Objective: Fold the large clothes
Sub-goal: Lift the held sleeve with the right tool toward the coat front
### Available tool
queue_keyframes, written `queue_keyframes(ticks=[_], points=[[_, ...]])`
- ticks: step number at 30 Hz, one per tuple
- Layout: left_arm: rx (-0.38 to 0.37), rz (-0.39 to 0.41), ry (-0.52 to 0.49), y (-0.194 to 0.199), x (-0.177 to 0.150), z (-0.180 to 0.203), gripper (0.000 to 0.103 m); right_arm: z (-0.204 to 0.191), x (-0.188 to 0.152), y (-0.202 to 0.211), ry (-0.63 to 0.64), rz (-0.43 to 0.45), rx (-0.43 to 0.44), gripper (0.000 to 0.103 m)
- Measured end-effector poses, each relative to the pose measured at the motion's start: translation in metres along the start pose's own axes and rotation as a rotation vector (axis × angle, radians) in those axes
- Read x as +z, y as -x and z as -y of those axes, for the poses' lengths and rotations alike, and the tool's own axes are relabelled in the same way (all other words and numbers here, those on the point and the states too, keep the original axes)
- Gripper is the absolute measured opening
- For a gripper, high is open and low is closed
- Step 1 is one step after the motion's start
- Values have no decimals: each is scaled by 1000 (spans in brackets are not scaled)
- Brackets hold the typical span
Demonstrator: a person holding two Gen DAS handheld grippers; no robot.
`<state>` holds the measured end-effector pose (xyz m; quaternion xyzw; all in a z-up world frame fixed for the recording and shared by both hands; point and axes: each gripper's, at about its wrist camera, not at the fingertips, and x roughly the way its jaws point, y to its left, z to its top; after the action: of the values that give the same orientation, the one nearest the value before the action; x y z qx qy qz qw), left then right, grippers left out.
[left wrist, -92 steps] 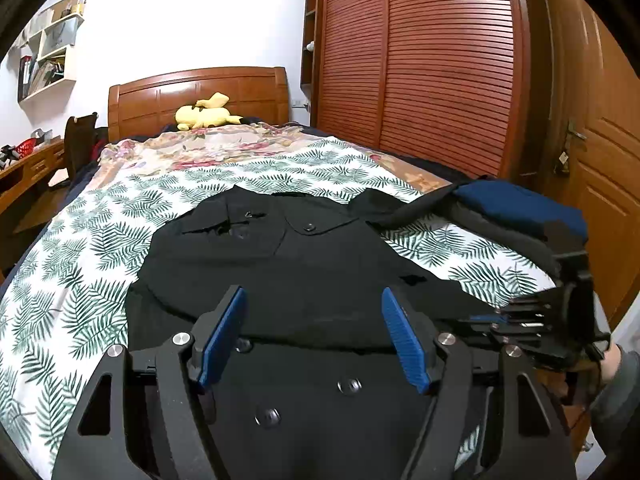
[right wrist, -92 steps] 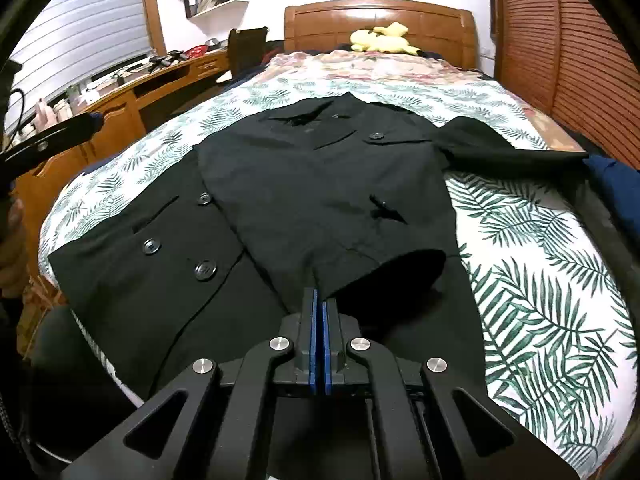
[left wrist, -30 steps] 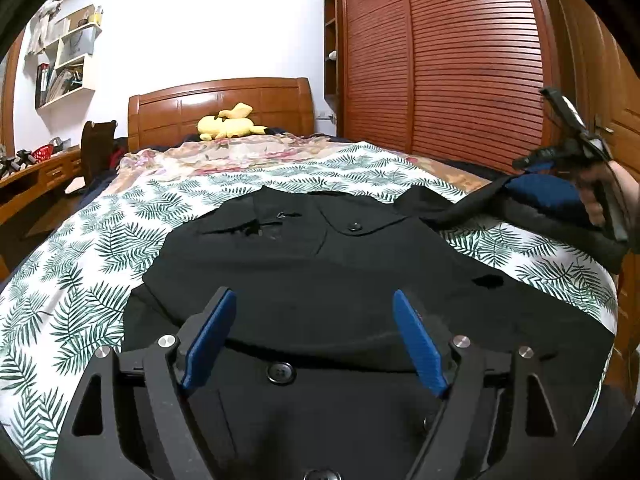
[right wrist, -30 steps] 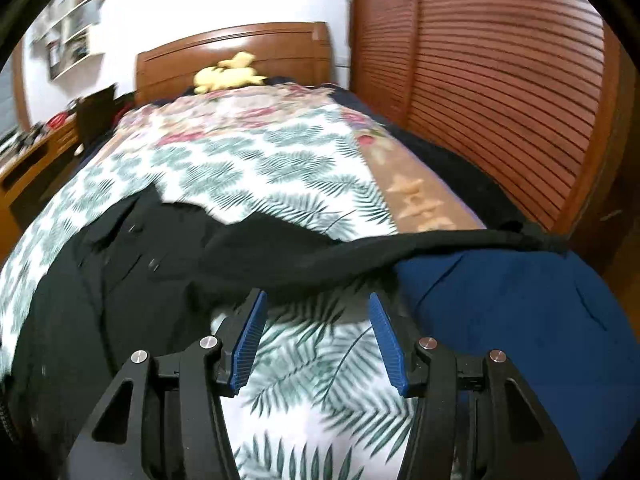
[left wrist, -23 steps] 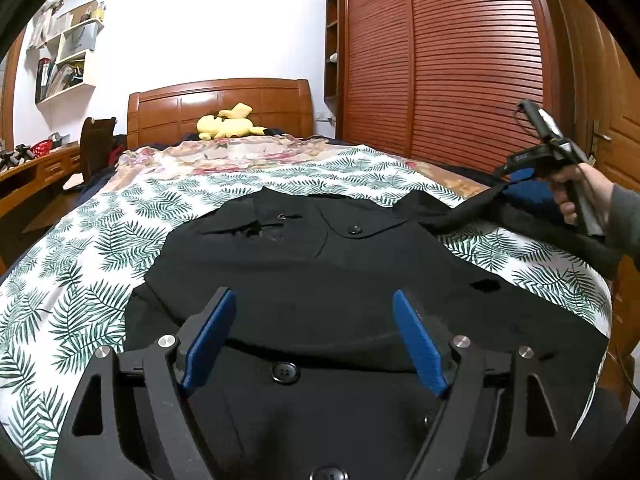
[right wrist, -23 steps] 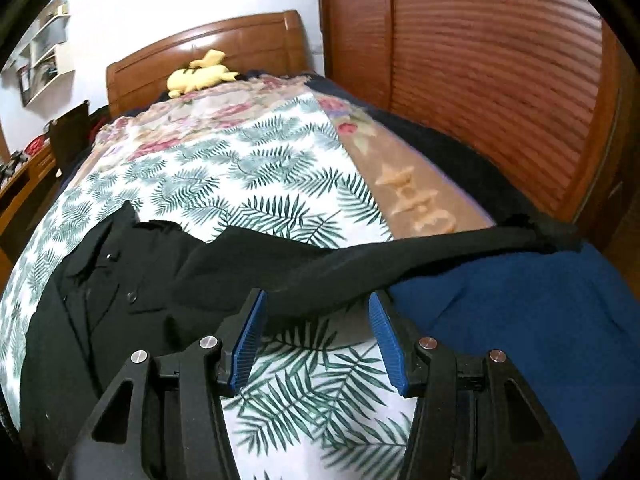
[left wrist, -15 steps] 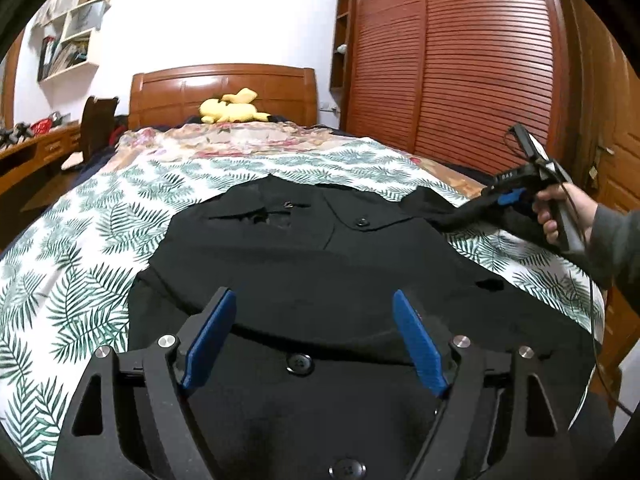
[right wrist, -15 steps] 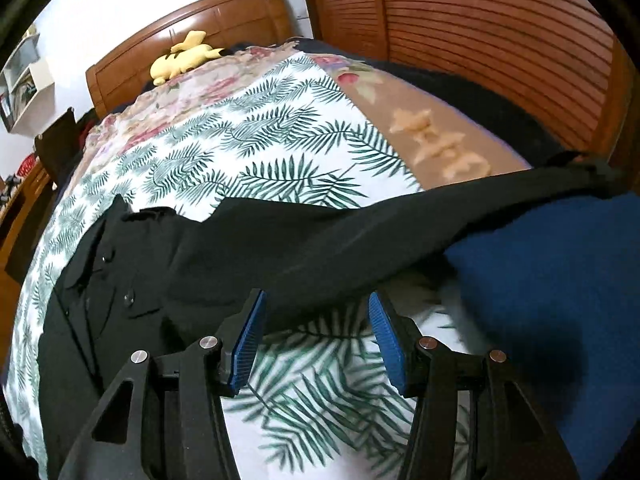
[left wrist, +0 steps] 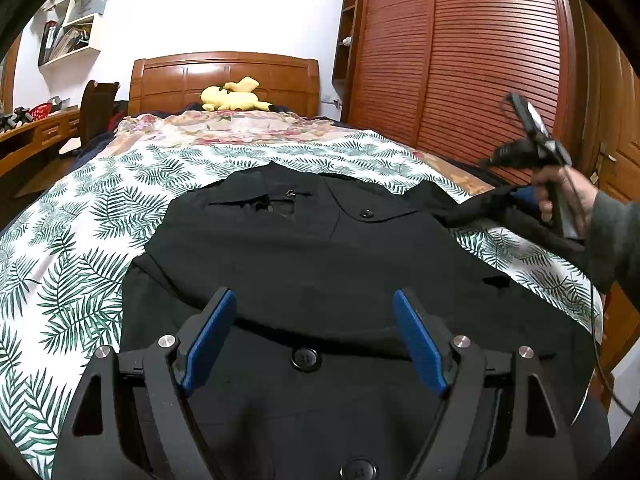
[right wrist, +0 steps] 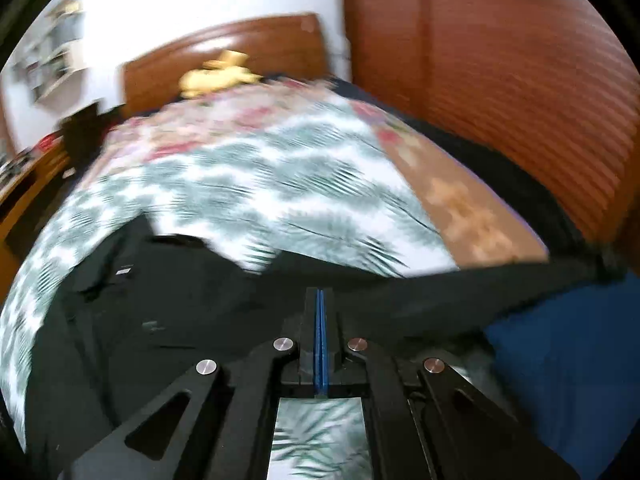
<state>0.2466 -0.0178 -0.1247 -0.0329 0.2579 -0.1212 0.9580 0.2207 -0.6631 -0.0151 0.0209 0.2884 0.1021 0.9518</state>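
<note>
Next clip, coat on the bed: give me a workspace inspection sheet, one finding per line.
Surface: bed with a leaf-print cover.
Job's things: black coat spread flat, one sleeve stretched out toward a folded blue garment.
Clutter: yellow plush toy at the headboard.
Grippers: left claw open above the coat's hem; right claw has just closed, pads together at the sleeve; grip on the cloth unclear.
Cables: thin cable hanging below the right hand.
Surroundings: slatted wardrobe doors, wall shelves.
</note>
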Motion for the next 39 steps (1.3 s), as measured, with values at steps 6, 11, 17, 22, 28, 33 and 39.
queue_keyframes(ticks=[6,11,17,22,28,33,39], points=[[10,-1,-4,-1,0,1,81,-13,-5,6,11,-32,-25,7],[4,-3,6,0,-1,-1,81,17,-9,-17,-99,-94,-71,78],[-2,-14,8,-1,-1,-3,81,55,-19,-51,-252,-169,-111,78],[-8,-25,13,-3,-1,-3,81,67,-17,-73,-302,-182,-119,55],[-13,-38,29,-6,-1,-7,81,45,-4,-66,-167,-101,-124,4],[-10,-34,24,-5,-2,-5,81,-33,14,-13,76,33,-26,4],[5,-36,10,-6,-2,-3,81,-134,-20,45,277,58,209,4]])
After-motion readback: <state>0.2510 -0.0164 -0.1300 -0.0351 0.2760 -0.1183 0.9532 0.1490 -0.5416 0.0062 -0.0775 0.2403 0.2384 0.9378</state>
